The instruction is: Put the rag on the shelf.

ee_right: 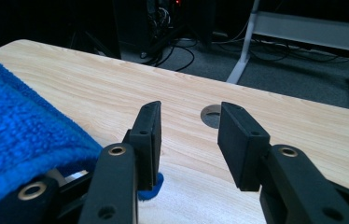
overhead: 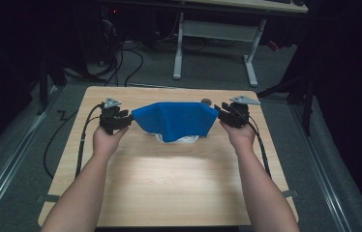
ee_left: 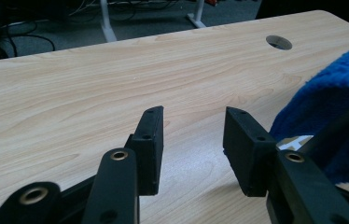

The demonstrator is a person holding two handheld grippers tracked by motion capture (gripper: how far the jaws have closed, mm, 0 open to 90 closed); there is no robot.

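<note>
In the high view, two bare forearms come in from six o'clock and run up over the pale wooden bench [overhead: 169, 193] to the middle of its far half. The left hand-held gripper [overhead: 123, 121] sits at about nine o'clock of the blue cloth [overhead: 175, 120], the right hand-held gripper [overhead: 222, 116] at about three o'clock of it, each just beside one end of the cloth.

In the left gripper view, the left hand-held gripper [ee_left: 192, 135] has its jaws spread, bare bench between them and nothing pinched; the fuzzy blue cloth [ee_left: 336, 107] lies at its three o'clock, outside the right-hand jaw. In the right gripper view, the right hand-held gripper [ee_right: 189, 135] is likewise spread and grips nothing; the cloth [ee_right: 18, 140] lies at its nine o'clock, a scrap of blue showing just under the left-hand jaw.

The cloth drapes in a mound over something white [overhead: 184, 139] that peeks out at its near edge. Beyond it, at twelve to one o'clock, is a round cable hole [overhead: 206, 101] in the bench. Farther off, white desk legs [overhead: 179, 48] stand on the grey floor.
</note>
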